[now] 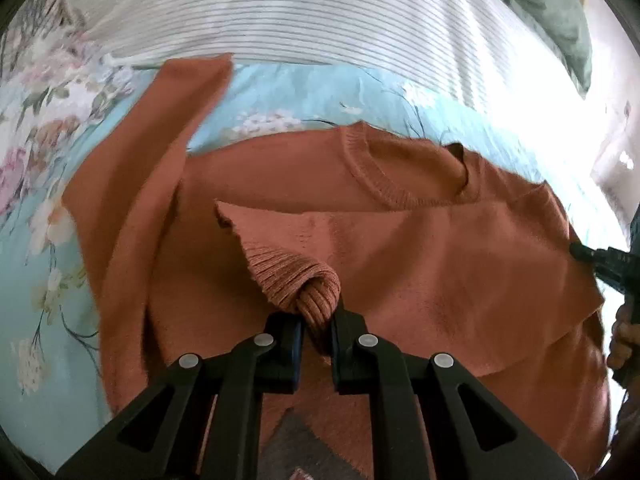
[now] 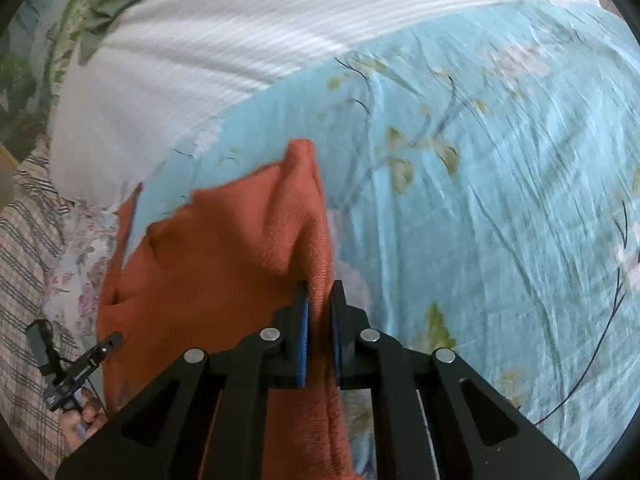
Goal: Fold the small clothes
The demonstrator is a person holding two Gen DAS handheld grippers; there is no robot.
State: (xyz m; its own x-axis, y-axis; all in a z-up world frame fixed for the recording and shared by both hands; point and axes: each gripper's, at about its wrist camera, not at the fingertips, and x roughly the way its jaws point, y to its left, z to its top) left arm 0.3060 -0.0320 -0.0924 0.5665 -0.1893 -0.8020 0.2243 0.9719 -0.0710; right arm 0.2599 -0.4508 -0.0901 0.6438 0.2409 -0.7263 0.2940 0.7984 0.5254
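Your left gripper [image 1: 318, 322] is pinching the ribbed cuff [image 1: 296, 276] of the orange sweater [image 1: 420, 264], which is lying flat on the blue flowery sheet [image 1: 280, 108]. Your right gripper [image 2: 320, 320] is squeezing the sweater's right edge. The sweater's body is lying between your two hands, so the cuff is nearer your left one

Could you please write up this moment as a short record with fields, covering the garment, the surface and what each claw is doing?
garment: rust-orange knit sweater, lying spread out, neckline away from the left camera
surface: light blue floral bedsheet
behind: white striped bedding
left claw: shut on the sweater's ribbed cuff, sleeve drawn over the body
right claw: shut on a sweater edge, cloth pinched between the pads
fold state: not finished
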